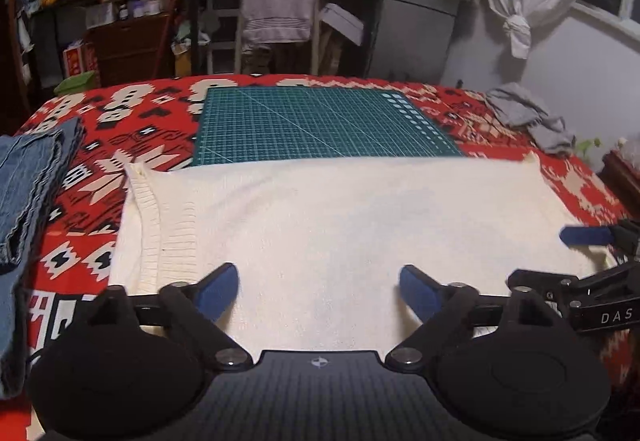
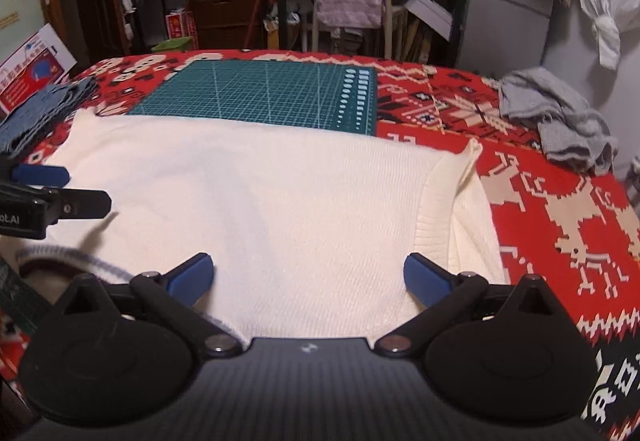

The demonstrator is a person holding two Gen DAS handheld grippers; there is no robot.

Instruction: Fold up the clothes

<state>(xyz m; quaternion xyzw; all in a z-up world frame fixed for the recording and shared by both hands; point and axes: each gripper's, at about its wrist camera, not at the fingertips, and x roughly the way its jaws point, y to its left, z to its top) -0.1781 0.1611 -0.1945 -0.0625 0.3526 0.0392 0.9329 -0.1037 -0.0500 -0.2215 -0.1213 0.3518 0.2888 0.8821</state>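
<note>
Item: cream knit sweater, spread flat on our bench over a red patterned cloth, its far edge overlapping the green cutting mat.

Left gripper: held low and level over the sweater's near edge, jaws wide apart, gripping nothing.

Right gripper: same pose alongside, jaws wide, empty.

Folded jeans at left; grey garment, possibly a shirt, at far right.

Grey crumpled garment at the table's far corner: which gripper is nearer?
Right. The right gripper is over the white sweater beside the grey garment; the left gripper sits further left, towards the jeans.
</note>
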